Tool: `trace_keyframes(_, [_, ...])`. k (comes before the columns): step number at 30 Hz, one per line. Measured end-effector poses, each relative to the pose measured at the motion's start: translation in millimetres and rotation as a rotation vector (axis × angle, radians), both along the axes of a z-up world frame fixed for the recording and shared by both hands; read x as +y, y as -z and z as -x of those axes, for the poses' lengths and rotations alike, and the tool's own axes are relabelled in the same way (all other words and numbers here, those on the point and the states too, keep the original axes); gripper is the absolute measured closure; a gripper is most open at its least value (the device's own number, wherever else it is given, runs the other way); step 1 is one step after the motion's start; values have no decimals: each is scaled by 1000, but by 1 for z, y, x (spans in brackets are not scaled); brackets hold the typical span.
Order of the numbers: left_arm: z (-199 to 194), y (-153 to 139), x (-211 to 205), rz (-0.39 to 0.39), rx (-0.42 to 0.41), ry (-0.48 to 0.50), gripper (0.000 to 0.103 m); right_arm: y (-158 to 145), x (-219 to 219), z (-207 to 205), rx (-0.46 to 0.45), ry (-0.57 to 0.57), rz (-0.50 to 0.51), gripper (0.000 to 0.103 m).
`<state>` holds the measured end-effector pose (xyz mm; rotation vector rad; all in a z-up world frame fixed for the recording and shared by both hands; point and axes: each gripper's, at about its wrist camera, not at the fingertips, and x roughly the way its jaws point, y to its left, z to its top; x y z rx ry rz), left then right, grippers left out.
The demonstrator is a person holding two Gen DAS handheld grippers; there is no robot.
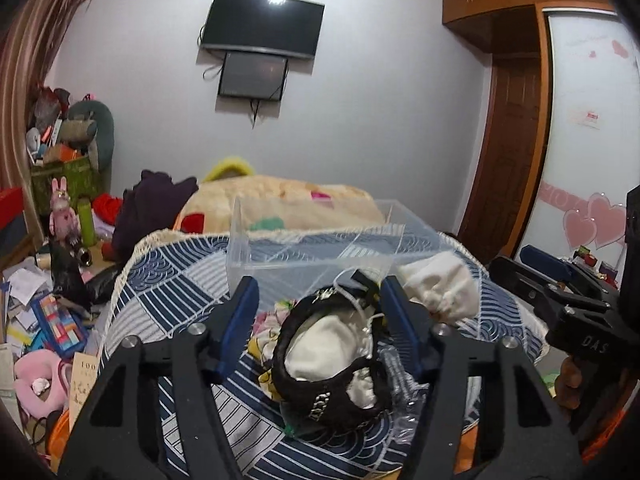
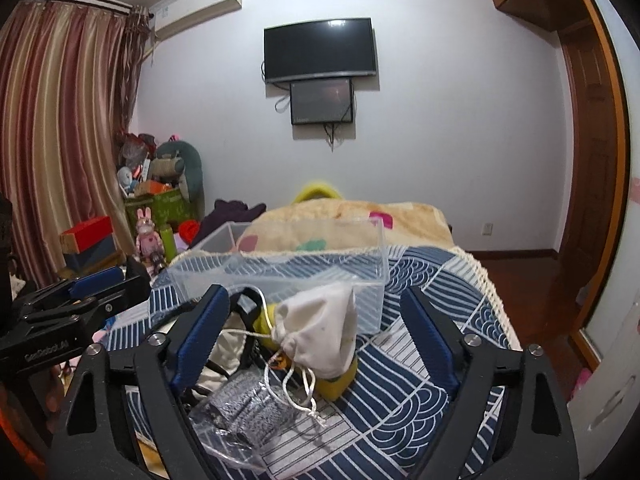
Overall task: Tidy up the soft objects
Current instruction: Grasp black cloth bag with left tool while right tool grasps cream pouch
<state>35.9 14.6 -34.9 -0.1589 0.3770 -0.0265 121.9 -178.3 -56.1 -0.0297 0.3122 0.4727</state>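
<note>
I hold two grippers over a blue-patterned bedspread (image 2: 420, 392) with a clear bin (image 2: 280, 276) just beyond them. My left gripper (image 1: 316, 312) is part-open, jaws either side of a black-rimmed cap (image 1: 320, 360) — not pressing it that I can see. My right gripper (image 2: 316, 328) stands wider, a white drawstring pouch (image 2: 320, 332) between its jaws, untouched. The pouch lies dead ahead of the right, upright, its cord end toward me — the bin directly behind it.

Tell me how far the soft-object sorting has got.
Done: nothing; the clear box looks empty. In hand: nothing gripped; left gripper brackets the black-trimmed item, right gripper brackets the white drawstring pouch. Left: all items on the bedspread.
</note>
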Motion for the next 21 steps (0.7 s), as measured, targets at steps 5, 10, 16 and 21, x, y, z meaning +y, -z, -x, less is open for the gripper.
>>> trace_keyframes(5, [-14, 17, 6, 26, 60, 14, 52, 12, 0, -10, 44, -1, 18, 31])
trace_keyframes(10, [-27, 35, 12, 46, 118, 25, 53, 23, 2, -21, 113, -13, 11, 41])
trace_keyframes(16, [-37, 47, 10, 62, 167, 66, 69, 35, 2, -33, 197, -47, 2, 53])
trace_keyframes(21, [-32, 44, 9, 67, 156, 85, 79, 33, 3, -30, 187, -73, -13, 74])
